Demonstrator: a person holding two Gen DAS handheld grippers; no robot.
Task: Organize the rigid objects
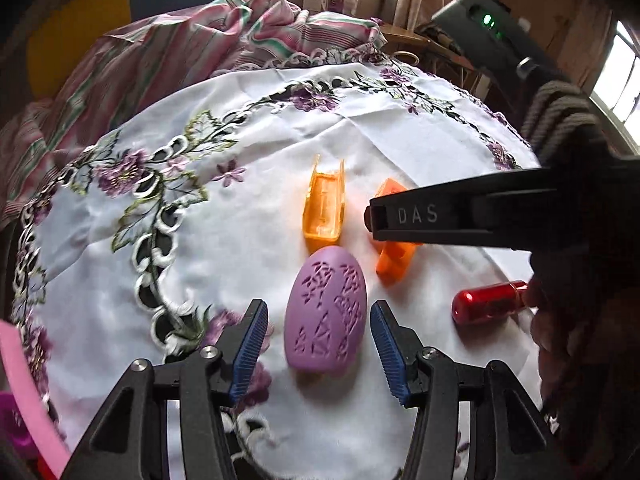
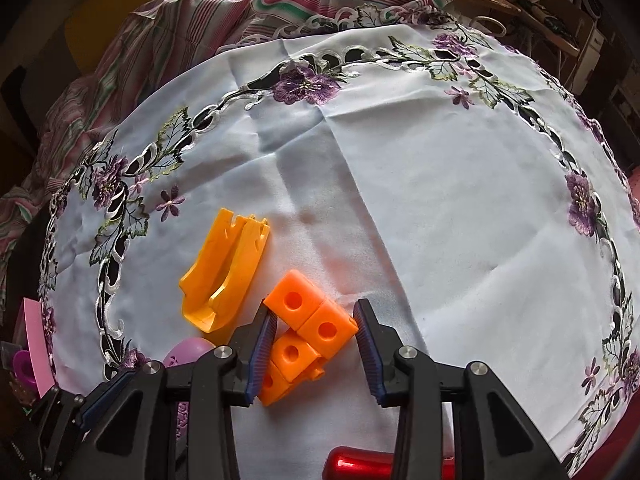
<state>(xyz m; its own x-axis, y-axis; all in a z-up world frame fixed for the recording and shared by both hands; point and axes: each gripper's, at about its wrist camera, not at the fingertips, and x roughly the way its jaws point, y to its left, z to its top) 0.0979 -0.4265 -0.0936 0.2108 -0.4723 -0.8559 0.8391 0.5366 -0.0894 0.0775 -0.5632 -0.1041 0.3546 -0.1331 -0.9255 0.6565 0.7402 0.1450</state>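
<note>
A purple egg-shaped object (image 1: 326, 314) with carved patterns lies on the white embroidered tablecloth (image 1: 248, 216). My left gripper (image 1: 320, 350) is open, its blue pads on either side of the egg without touching. Beyond it lie a yellow-orange channel piece (image 1: 325, 210) and an orange cube cluster (image 1: 394, 258). In the right wrist view my right gripper (image 2: 316, 354) is open around the orange cube cluster (image 2: 308, 328); the left pad touches or nearly touches it. The yellow channel piece (image 2: 222, 276) lies to its left. The right gripper's body (image 1: 480, 216) crosses the left wrist view.
A red metallic cylinder (image 1: 488, 302) lies at the right, also low in the right wrist view (image 2: 360, 464). A striped pink cloth (image 1: 192, 40) is bunched at the back. A pink box edge (image 1: 24, 392) stands at the left. Furniture stands behind the table.
</note>
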